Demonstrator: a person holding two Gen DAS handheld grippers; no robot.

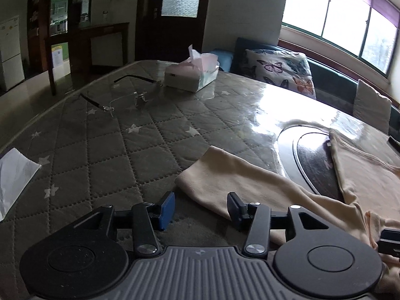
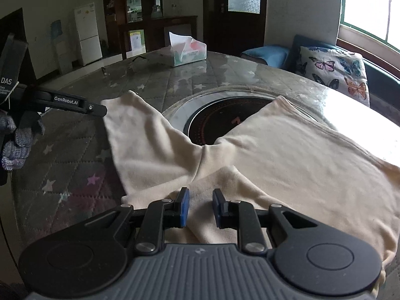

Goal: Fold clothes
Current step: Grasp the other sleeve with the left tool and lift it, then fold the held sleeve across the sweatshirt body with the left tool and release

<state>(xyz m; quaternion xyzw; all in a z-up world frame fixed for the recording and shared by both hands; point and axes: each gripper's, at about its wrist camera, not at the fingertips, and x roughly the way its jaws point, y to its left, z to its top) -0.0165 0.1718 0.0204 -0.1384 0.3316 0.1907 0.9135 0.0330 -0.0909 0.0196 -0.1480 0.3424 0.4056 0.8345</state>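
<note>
A cream long-sleeved shirt [image 2: 287,155] lies spread on the quilted grey table cover [image 1: 100,150]. Its body is on the right and one sleeve [image 2: 140,135] stretches out to the left. In the left wrist view that sleeve's end [image 1: 225,172] lies just ahead of my left gripper [image 1: 201,207]. This gripper is open, its right pad over the sleeve's edge, pressing on nothing. From the right wrist view it [image 2: 97,108] shows side-on beside the cuff, held by a gloved hand [image 2: 20,135]. My right gripper [image 2: 201,208] sits where sleeve meets body, its narrow gap filled by a raised fold of cloth.
A round black hob [image 2: 225,120] is set into the table, partly under the shirt. Glasses [image 1: 130,95] and a tissue box [image 1: 190,77] stand at the far side. A white paper [image 1: 12,175] lies at the left edge. A butterfly cushion [image 1: 282,72] rests on the bench beyond.
</note>
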